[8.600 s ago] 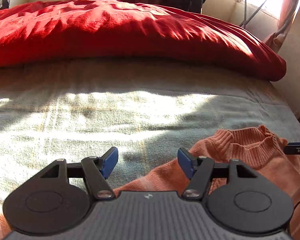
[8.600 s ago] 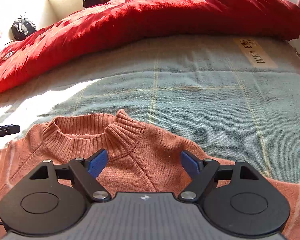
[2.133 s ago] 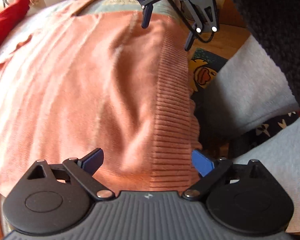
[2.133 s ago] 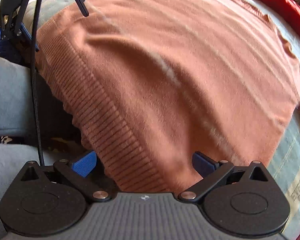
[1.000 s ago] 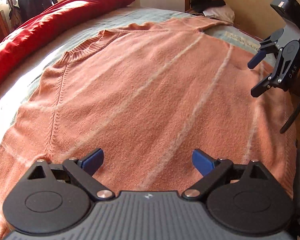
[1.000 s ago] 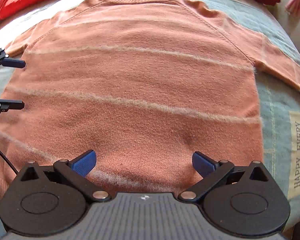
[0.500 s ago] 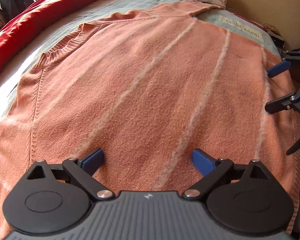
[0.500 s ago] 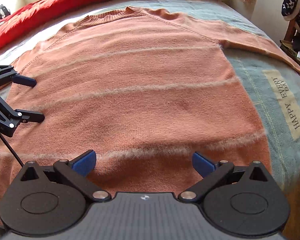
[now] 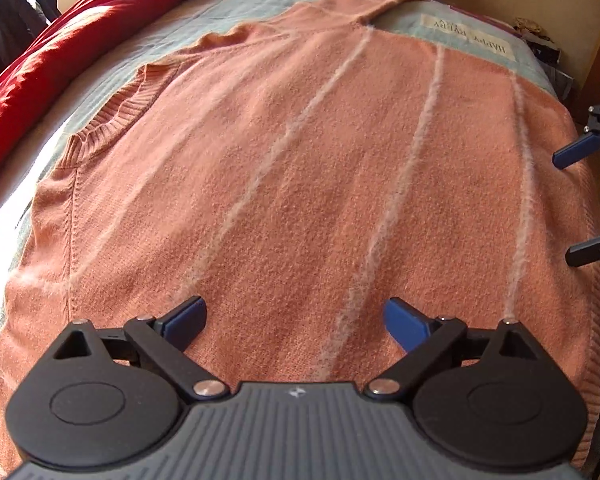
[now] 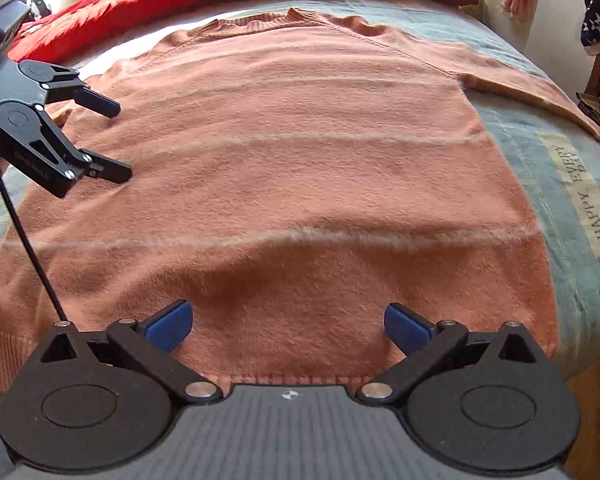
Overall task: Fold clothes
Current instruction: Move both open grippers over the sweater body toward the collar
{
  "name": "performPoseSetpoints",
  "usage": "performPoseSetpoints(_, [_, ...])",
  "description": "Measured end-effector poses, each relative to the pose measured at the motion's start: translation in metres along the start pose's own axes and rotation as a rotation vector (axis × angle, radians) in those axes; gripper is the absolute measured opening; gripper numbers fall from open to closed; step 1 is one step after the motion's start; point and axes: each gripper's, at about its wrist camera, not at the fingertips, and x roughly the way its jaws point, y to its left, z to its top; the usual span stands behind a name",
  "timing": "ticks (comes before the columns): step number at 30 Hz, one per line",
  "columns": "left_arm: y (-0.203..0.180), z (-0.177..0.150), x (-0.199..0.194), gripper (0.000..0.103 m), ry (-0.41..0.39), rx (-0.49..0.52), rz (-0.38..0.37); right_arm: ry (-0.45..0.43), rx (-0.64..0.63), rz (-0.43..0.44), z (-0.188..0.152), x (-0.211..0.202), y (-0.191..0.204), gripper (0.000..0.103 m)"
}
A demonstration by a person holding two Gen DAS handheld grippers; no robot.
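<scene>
The sweater [image 10: 300, 184] lies spread flat on the bed [image 10: 572, 148], no fold yet made, with left gripper [image 9: 296, 318] and right gripper [image 10: 288, 322] both wide open, empty, over its hem

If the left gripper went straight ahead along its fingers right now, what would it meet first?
Most likely the orange sweater spread flat on the bed. The left gripper is open over it, angled low across the knit. The right gripper sits off to the side, out of that line. Height is unclear.

Salmon knit sweater [image 10: 300, 184], pale stripes, spread flat, sleeves out
</scene>
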Motion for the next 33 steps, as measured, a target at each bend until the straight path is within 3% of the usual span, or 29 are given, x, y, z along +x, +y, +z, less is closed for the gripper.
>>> performPoseSetpoints(6, [0.014,-0.013,-0.014,0.098,0.020,-0.075,0.000,0.047,-0.020,0.010,-0.013,-0.004,0.002,0.103])
performPoseSetpoints(11, [0.011,-0.007,-0.026,0.096,-0.038,-0.094,-0.010,0.060,-0.014,0.009,0.006,-0.004,-0.001,0.103])
performPoseSetpoints(17, [-0.001,-0.036,-0.032,0.096,0.024,-0.135,-0.015,0.068,-0.003,-0.005,0.004,0.010,0.001,0.103])
performPoseSetpoints(24, [-0.031,-0.070,-0.053,0.096,0.045,0.005,-0.084,0.097,-0.006,-0.011,0.009,0.012,0.002,0.103])
performPoseSetpoints(29, [-0.034,-0.083,-0.068,0.096,0.055,0.010,-0.100,0.120,-0.020,-0.006,0.012,0.013,0.001,0.103])
performPoseSetpoints(33, [-0.033,-0.073,-0.073,0.096,-0.014,0.023,-0.123,0.126,-0.023,-0.017,0.012,0.016,0.004,0.103])
